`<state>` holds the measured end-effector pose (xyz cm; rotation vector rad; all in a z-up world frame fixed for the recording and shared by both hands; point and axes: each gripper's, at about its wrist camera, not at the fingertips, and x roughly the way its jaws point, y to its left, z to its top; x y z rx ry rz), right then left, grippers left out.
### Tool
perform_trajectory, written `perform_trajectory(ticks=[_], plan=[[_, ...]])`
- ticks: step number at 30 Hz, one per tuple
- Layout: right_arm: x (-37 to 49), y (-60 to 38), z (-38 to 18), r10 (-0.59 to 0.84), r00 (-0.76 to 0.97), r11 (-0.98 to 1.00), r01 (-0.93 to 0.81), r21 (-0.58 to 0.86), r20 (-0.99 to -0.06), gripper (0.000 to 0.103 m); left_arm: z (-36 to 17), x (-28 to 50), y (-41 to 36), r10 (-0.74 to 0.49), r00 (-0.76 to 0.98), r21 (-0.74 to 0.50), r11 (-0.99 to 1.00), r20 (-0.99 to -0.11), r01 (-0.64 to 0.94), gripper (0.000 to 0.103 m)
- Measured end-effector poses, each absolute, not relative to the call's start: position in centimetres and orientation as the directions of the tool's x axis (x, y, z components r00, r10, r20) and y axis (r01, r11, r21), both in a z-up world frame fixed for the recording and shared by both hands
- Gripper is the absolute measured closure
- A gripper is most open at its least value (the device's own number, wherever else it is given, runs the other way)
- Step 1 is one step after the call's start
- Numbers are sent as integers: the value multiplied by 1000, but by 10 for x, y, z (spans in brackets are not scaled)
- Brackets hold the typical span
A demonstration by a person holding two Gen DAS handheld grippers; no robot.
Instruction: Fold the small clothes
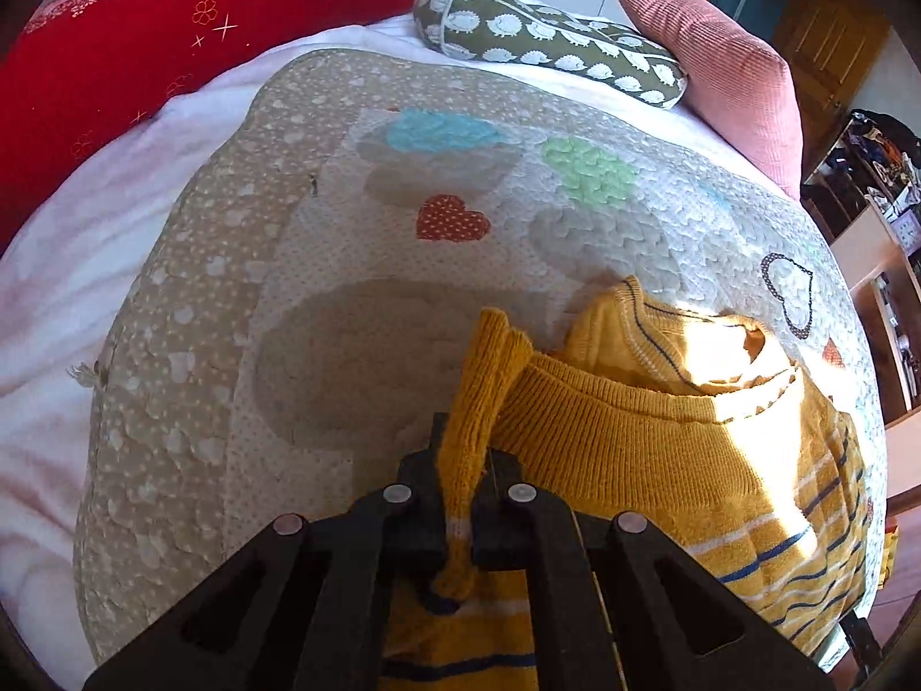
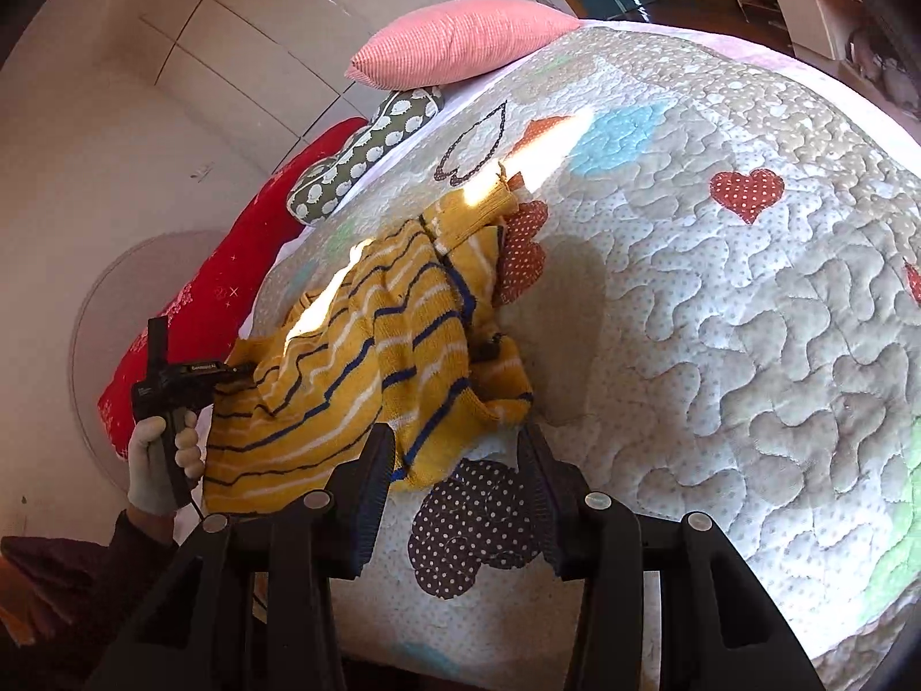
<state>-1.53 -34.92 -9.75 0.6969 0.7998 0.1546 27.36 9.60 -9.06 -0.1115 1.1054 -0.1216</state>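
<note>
The soft, light, floppy yellow sweater (image 1: pixel 662 443) looks best taken at its hems: left gripper (image 1: pixel 457 524) pinches a knit fold, right gripper (image 2: pixel 455 495) gapes empty nearby.

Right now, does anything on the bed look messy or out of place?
Yes. The yellow striped sweater lies bunched and twisted on the heart-patterned quilt, not flat. The left tool is shut on its sleeve, pulling it up. The right tool is open, holding nothing.
</note>
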Motion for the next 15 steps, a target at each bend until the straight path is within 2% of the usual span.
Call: perform_trajectory(ticks=[5, 9, 12, 15], plan=[[1, -334, -98, 392, 686, 773, 115, 623, -613, 55, -90, 268, 77, -163, 469, -114, 985, -868, 130, 97], [26, -321, -76, 363, 674, 833, 75, 548, -643, 55, -78, 263, 66, -177, 500, -101, 979, -848, 176, 87], [69, -311, -47, 330, 703, 892, -13, 453, -630, 39, -75, 263, 69, -194, 501, -126, 978, -843, 167, 87], [126, -303, -36, 300, 712, 924, -52, 378, -635, 39, -77, 261, 72, -195, 493, -139, 979, -848, 149, 87]])
